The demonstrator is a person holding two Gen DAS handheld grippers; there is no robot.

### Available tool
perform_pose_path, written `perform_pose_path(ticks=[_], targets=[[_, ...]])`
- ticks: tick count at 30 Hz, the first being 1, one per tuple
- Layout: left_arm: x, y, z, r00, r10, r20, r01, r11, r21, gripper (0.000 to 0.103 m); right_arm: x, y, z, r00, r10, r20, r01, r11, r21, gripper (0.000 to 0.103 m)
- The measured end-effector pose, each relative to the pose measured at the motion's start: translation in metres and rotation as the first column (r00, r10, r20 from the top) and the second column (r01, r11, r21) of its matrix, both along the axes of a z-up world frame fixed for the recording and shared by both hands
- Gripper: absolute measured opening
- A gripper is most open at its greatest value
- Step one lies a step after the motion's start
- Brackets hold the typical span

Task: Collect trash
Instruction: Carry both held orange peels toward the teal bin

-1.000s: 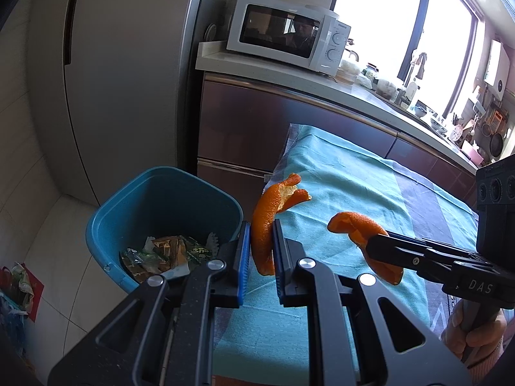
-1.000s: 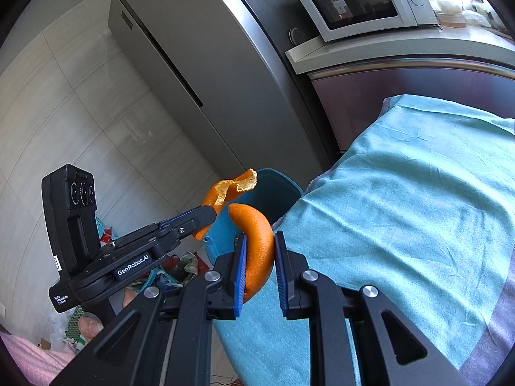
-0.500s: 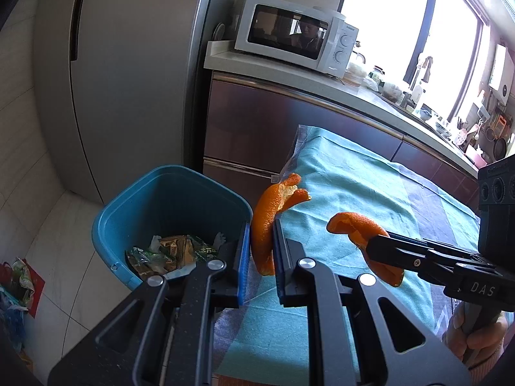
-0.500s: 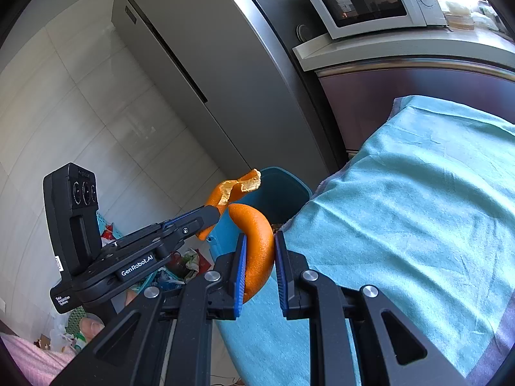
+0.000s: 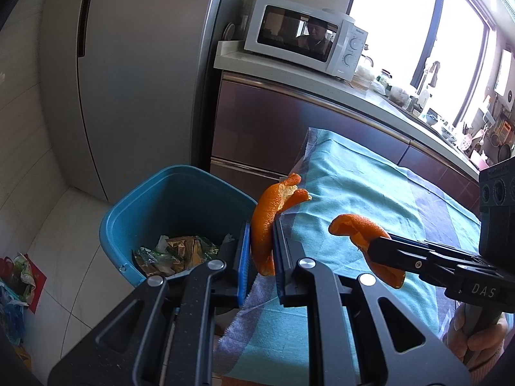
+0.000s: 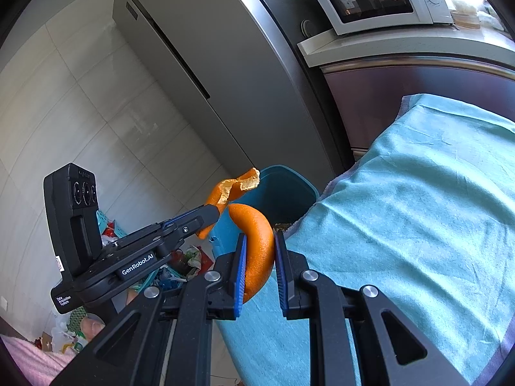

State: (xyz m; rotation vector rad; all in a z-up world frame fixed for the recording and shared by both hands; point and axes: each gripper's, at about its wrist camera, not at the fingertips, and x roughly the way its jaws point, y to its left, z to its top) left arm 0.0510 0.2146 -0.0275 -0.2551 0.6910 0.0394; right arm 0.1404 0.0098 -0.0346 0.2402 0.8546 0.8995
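My left hand-held gripper (image 5: 261, 251) is clamped on a long orange peel (image 5: 264, 225), my right hand-held gripper (image 6: 260, 267) on a curved peel (image 6: 256, 241), both at the table (image 5: 370, 193) edge just right of the blue bin (image 5: 128, 212). I'd carry each fully over the rim before releasing, one at a time. The bin holds wrappers (image 5: 173, 252) at the bottom.

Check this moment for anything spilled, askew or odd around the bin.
Loose wrappers and bags lie scattered on the tiled floor beside the blue plastic bin, outside it. The teal cloth hangs wrinkled over the table's edge. Nothing else stands out.
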Motion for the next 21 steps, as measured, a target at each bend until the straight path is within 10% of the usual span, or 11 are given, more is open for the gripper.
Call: perform_pose_path(ticks=[21], targets=[[0.011,0.027,-0.014,0.997,0.071,-0.037,-0.070,0.997,0.009,0.014,0.021,0.036,-0.010,0.998,0.048,-0.048,-0.049,0.999,-0.021,0.015]])
